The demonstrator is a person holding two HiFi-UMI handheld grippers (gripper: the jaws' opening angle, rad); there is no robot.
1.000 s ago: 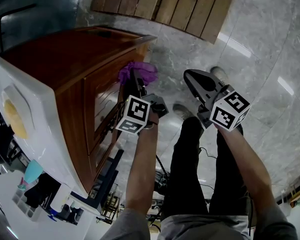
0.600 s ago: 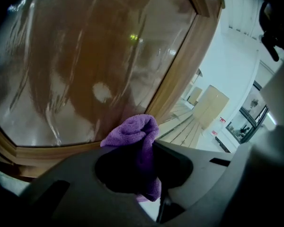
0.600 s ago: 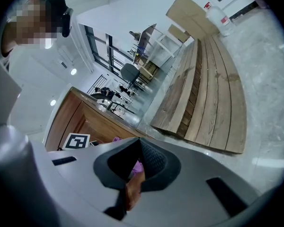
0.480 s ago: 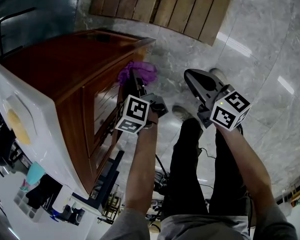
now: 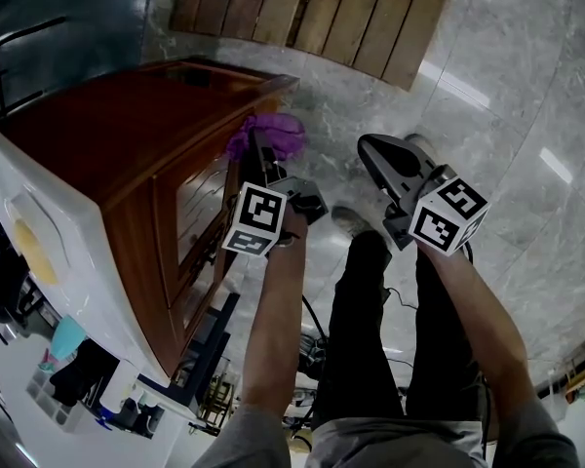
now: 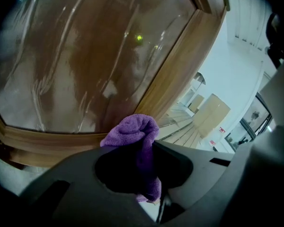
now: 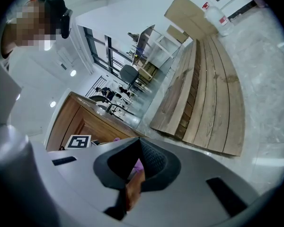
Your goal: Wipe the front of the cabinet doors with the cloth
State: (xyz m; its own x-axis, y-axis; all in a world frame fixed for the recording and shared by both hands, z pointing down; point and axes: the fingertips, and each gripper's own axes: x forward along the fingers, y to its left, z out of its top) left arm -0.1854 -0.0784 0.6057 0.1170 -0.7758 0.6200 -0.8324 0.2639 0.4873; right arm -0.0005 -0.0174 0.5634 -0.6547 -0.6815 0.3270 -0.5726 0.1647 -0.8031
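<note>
Both tongs are closed: the left tongs (image 5: 261, 159) pinch the purple cloth (image 5: 269, 135), its bunched end leading toward the cabinet door (image 5: 197, 217) for wiping; the right tongs (image 5: 378, 152), empty, hang aside, unneeded.

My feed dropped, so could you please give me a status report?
Left gripper shut on purple cloth, at cabinet door. Right gripper shut, empty. Nothing blocking the door.

The cloth (image 6: 131, 130) is purple terry, nubbly and matt. The cabinet door (image 6: 90, 56) is reddish-brown wood under glossy varnish with streaky reflections. The left gripper (image 6: 149, 148) and right gripper (image 7: 136, 148) have matt dark-grey plastic jaws. The floor (image 5: 526, 105) is polished grey stone — the planks (image 5: 322, 8) are bare, dull wood.
</note>
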